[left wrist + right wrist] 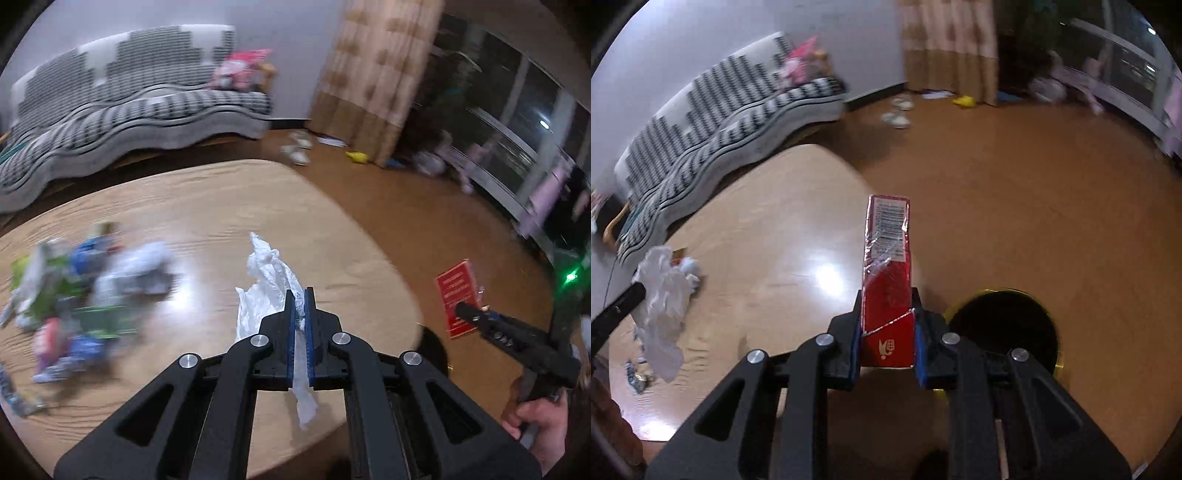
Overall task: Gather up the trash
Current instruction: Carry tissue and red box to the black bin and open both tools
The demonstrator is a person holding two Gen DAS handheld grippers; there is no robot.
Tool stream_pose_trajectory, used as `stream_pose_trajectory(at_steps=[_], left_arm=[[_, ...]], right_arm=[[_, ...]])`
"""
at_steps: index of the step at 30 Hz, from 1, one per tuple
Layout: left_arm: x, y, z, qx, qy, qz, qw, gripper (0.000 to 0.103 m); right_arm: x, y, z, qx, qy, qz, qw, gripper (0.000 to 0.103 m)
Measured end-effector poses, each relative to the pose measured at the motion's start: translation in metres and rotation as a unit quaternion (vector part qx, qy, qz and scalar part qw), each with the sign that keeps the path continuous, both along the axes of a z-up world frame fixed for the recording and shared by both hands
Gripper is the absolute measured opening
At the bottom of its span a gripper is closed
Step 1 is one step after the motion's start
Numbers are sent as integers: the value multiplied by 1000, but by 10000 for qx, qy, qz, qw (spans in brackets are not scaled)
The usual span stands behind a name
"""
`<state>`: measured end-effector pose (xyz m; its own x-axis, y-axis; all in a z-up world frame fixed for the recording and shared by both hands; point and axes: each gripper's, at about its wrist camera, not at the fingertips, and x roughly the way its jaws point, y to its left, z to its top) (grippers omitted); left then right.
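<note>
Both grippers loaded. Left gripper (pixel 300 295) jaws pinched tight on a crumpled white tissue (pixel 267 284), which sticks out ahead of the tips and hangs a tail behind them. Right gripper (pixel 886 301) jaws clamped on the short sides of a red carton (pixel 888 258), barcode end pointing away, loose cellophane on it. Step in hand, as I read it: carry both to the bin (pixel 1004 325), the dark round opening with a gold rim on the floor just past the table (pixel 768 236) edge, right of the right gripper. Advice: bring the carton fully over the opening before releasing, since it's long and could catch the rim if dropped tilted; the tissue is light and may cling to the pads, so open wide low over the bin. Clearance: table edge curves right beside the bin, so keep both tools above the tabletop until past it. Remaining wrappers (pixel 74 295) sit piled on the table's left side, blurred, well apart from the bin. Beyond, the floor (pixel 1015 192) is mostly open; sofa (pixel 122 107), curtain (pixel 373 74) and window (pixel 517 110) are far off.
</note>
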<state>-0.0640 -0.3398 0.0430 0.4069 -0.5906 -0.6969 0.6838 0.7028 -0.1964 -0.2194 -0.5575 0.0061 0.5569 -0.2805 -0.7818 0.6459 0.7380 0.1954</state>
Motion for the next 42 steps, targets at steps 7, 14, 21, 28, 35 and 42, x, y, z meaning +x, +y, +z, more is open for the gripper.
stream_pose_trajectory(at_steps=[7, 14, 21, 28, 35, 42], left_arm=[[-84, -119, -29, 14, 169, -1238, 9922, 4], [-129, -196, -98, 562, 321, -1955, 9786, 4], [-122, -231, -143, 935, 460, -2181, 9704, 4], [-124, -235, -143, 956, 255, -2394, 9659, 78], [-135, -223, -126, 813, 6, -2427, 9667, 79], [-122, -203, -109, 697, 116, -2168, 9737, 86]], right_arm=[[-85, -78, -45, 409, 150, -649, 9969, 22], [-123, -122, -80, 870, 293, -906, 9916, 22], [-124, -126, -90, 999, 359, -934, 9900, 22], [-111, -132, -97, 1126, 367, -934, 9886, 22], [-110, -130, -103, 1220, 453, -902, 9874, 22], [-107, -130, -104, 1170, 469, -1013, 9868, 77]])
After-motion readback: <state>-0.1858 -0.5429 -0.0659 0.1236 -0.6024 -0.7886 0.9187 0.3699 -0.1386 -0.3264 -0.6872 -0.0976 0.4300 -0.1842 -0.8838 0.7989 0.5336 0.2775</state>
